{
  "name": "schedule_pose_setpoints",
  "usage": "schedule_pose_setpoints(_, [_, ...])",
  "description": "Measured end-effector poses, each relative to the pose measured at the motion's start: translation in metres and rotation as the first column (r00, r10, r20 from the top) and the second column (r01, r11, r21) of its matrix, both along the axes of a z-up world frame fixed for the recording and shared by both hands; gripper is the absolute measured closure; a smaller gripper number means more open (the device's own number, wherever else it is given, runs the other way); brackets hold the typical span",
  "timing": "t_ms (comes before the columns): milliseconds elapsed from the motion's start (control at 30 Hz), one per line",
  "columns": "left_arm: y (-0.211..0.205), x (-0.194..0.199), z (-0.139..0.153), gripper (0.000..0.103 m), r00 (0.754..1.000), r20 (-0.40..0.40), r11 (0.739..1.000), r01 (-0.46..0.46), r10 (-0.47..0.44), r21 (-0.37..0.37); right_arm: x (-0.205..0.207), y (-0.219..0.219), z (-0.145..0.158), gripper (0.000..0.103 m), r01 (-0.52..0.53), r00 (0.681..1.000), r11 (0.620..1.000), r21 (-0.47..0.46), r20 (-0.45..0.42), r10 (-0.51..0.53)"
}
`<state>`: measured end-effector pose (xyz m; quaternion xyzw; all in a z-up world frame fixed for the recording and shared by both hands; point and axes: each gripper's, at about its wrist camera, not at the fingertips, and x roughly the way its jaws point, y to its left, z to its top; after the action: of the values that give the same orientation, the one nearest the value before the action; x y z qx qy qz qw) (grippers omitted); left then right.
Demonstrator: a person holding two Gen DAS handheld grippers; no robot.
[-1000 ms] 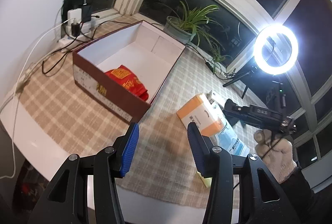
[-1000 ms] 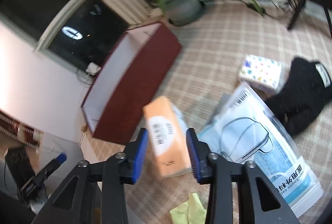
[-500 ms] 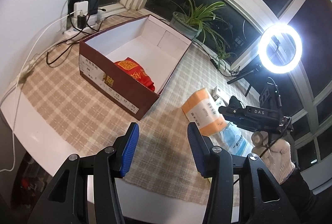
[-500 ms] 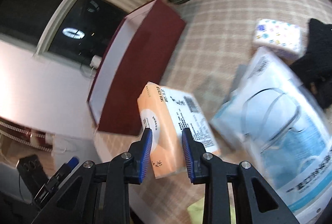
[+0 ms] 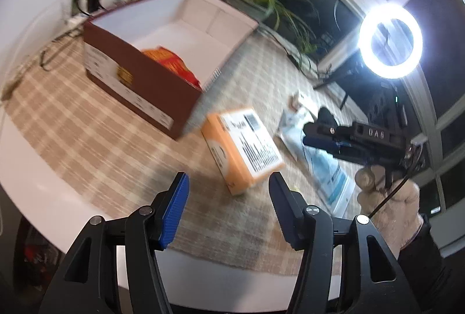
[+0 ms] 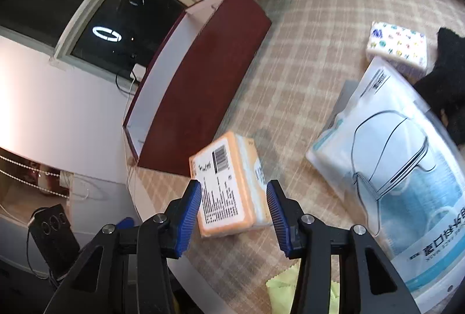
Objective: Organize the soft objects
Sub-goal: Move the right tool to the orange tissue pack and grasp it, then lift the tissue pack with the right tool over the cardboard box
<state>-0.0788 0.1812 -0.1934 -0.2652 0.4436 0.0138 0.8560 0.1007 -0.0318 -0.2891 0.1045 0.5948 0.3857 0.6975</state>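
Evidently a release step: the orange tissue pack [image 6: 229, 183], soft and film-wrapped, is set on the checked tabletop [image 6: 305, 52] beside the maroon box [image 6: 200, 75]. The right tool [image 6: 234, 208] is opening, pads apart from it. The left tool [image 5: 228, 206], empty, is also opening. Next, regrasping seems needed.

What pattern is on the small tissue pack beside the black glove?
White with small multicoloured prints; the tissue pack shows best in the right wrist view.
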Motion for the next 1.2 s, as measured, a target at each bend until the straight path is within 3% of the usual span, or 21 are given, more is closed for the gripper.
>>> schedule_pose_setpoints(200, [-0.018,0.013,-0.021,0.035,0.999,-0.038,1.0,0.026,-0.026,0.008,-0.009,0.013,-0.01,0.059,-0.061,0.998,0.997,-0.046,0.003,0.062])
schedule_pose_setpoints(300, [-0.021,0.021,-0.03,0.035,0.998,-0.057,1.0,0.021,-0.021,0.0,-0.01,0.018,-0.012,0.05,-0.082,0.996,0.995,-0.06,0.01,0.083])
schedule_pose_setpoints(533, [-0.023,0.033,-0.044,0.035,0.997,-0.079,1.0,-0.001,0.002,0.016,-0.008,0.029,-0.018,0.049,-0.11,0.994,0.99,-0.091,0.01,0.111])
schedule_pose_setpoints(767, [-0.025,0.047,-0.054,0.035,0.997,-0.079,0.999,0.02,-0.023,-0.041,-0.004,0.044,-0.028,0.049,-0.143,0.99,0.983,-0.119,-0.016,0.142])
schedule_pose_setpoints(1200, [-0.026,0.06,-0.06,0.035,0.996,-0.078,0.997,0.033,-0.039,-0.068,-0.008,0.068,-0.036,0.049,-0.197,0.98,0.967,-0.163,-0.02,0.196])
